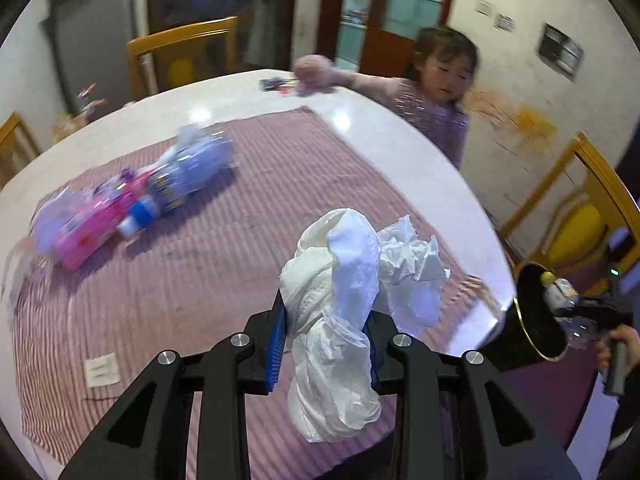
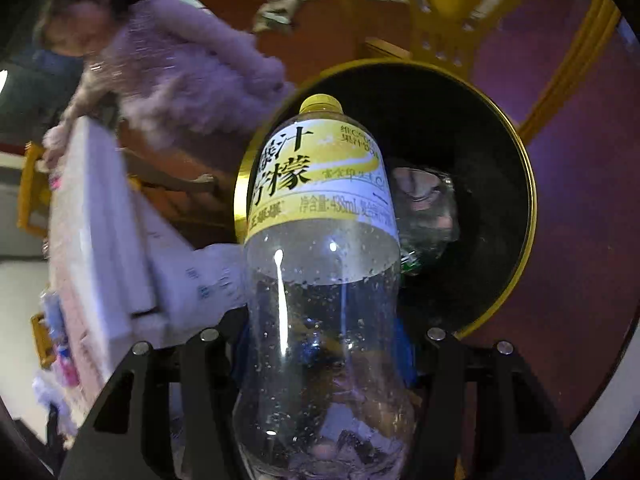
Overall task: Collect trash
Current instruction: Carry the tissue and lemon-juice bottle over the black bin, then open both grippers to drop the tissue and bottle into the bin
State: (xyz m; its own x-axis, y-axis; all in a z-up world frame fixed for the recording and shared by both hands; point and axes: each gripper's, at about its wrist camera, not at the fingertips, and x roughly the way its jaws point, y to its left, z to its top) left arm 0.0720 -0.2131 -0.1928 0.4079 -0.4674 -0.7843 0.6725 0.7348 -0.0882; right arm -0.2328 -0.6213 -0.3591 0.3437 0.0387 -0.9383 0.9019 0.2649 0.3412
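Observation:
My left gripper [image 1: 326,344] is shut on a crumpled wad of white tissue and thin plastic [image 1: 340,280], held above the near part of the striped pink cloth [image 1: 200,280]. My right gripper [image 2: 324,344] is shut on a clear plastic bottle [image 2: 320,264] with a yellow label and yellow cap. The bottle points cap-down over the mouth of a black bin with a gold rim [image 2: 528,200]. A crushed clear bottle [image 2: 428,208] lies inside that bin. In the left wrist view the bin [image 1: 532,320] stands off the table's right edge, with the right gripper [image 1: 568,308] above it.
A pink package [image 1: 96,216] and a blue-capped bottle in a wrapper [image 1: 180,180] lie at the cloth's left. A small white card [image 1: 102,368] sits near the front. A child in purple [image 1: 432,108] leans on the round white table's far edge [image 1: 360,96]. Yellow wooden chairs [image 1: 580,216] surround it.

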